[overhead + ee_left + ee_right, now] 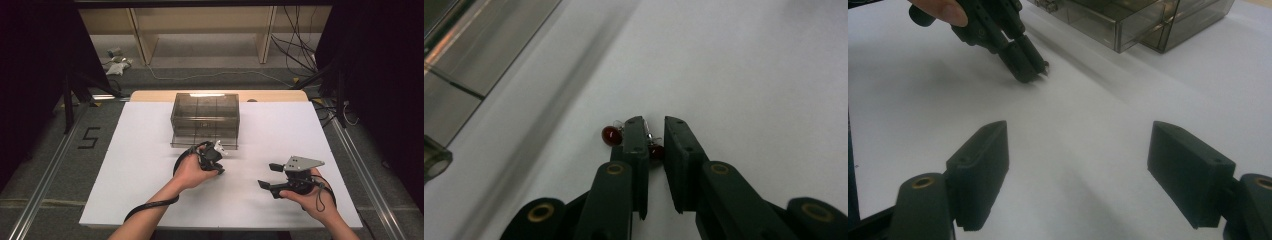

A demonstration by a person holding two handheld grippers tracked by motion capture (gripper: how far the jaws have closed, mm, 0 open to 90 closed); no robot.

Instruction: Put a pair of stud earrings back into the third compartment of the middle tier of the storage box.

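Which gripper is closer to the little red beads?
Left. The left gripper has its jaws around the red beads on the table; the right gripper hangs open, well off to the side.

My left gripper point(216, 151) sat just in front of the smoky plastic box point(205, 119), tips w/ a small white bit by the box's base. My right gripper point(272, 176) was well apart on the white table point(125, 165), jaws wide, pointing left.
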